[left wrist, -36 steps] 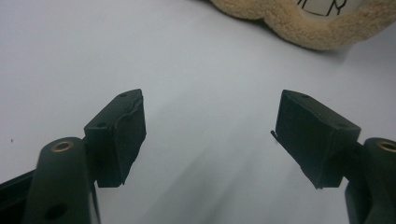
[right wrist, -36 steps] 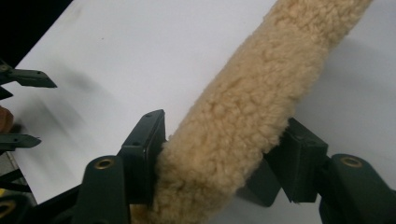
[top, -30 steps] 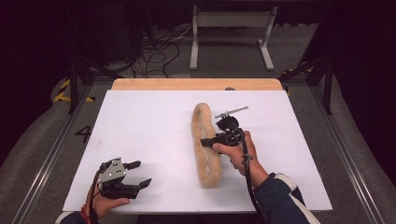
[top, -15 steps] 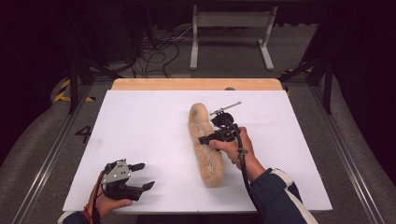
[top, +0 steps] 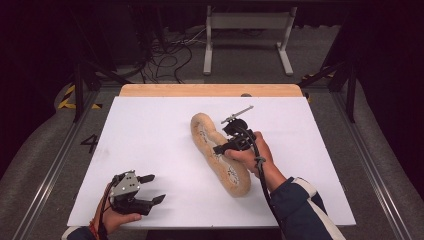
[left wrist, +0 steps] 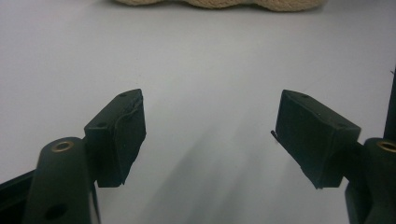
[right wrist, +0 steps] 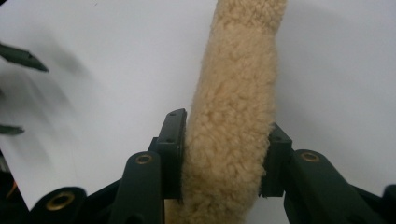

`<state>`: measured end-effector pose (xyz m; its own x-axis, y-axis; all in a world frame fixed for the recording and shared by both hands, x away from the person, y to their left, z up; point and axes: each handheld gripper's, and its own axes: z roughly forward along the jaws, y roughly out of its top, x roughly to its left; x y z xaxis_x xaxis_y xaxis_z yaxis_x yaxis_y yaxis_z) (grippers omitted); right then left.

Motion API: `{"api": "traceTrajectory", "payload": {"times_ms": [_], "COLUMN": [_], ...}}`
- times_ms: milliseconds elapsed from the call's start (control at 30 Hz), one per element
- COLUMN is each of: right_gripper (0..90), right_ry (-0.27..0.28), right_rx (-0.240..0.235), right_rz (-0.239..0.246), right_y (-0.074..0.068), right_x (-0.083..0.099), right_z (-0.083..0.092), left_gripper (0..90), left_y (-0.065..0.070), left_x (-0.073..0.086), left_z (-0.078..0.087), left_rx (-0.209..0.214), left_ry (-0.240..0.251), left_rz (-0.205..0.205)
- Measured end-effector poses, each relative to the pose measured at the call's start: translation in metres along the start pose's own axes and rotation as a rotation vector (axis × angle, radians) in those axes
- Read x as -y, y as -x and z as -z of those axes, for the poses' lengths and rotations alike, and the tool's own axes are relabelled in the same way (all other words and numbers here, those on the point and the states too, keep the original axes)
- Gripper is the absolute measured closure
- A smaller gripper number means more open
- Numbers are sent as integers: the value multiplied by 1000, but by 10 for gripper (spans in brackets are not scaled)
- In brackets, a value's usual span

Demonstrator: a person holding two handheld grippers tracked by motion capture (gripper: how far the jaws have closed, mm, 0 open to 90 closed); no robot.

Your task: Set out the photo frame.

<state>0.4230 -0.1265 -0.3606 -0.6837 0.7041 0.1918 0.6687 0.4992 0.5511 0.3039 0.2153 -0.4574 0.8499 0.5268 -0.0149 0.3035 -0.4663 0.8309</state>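
Scanning from the left edge of the table: left gripper [top: 150,189] rests at the near-left corner of the white sheet [top: 150,130], jaws spread wide with nothing between them. In the left gripper view the pads [left wrist: 123,135] frame bare sheet, and the fleece roll [left wrist: 224,3] sits far off at the top edge, well apart from this claw.

Centre: the fleece roll [top: 220,155], a long tan plush sausage, lies on the sheet with its long axis running from far-left to near-right, slightly kinked at mid-length.

Right of it: right gripper [top: 224,149] comes in from the roll's right side, across the long axis, at about mid-length. Its jaws have just been closing, with the roll between them; in the right gripper view both pads [right wrist: 173,149] press into the pile of the roll [right wrist: 238,116], which runs straight away from the claw. Judged: grip taken by the right hand, clearly the nearer one.
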Motion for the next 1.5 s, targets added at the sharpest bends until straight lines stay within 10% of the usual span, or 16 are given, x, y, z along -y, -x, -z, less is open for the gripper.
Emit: {"api": "traceTrajectory", "payload": {"times_ms": [567,1500], "right_gripper": [637,399], "right_ry": [-93,47], "right_rx": [-177,49], "right_rz": [282,304], "right_y": [-15,-12], "right_x": [4,20], "right_z": [6,27], "left_gripper": [249,232], "left_y": [1,-39], "left_x": [-1,-40], "left_z": [-4,-39], "left_rx": [9,-74], "left_ry": [-20,-45], "left_rz": [-7,25]}}
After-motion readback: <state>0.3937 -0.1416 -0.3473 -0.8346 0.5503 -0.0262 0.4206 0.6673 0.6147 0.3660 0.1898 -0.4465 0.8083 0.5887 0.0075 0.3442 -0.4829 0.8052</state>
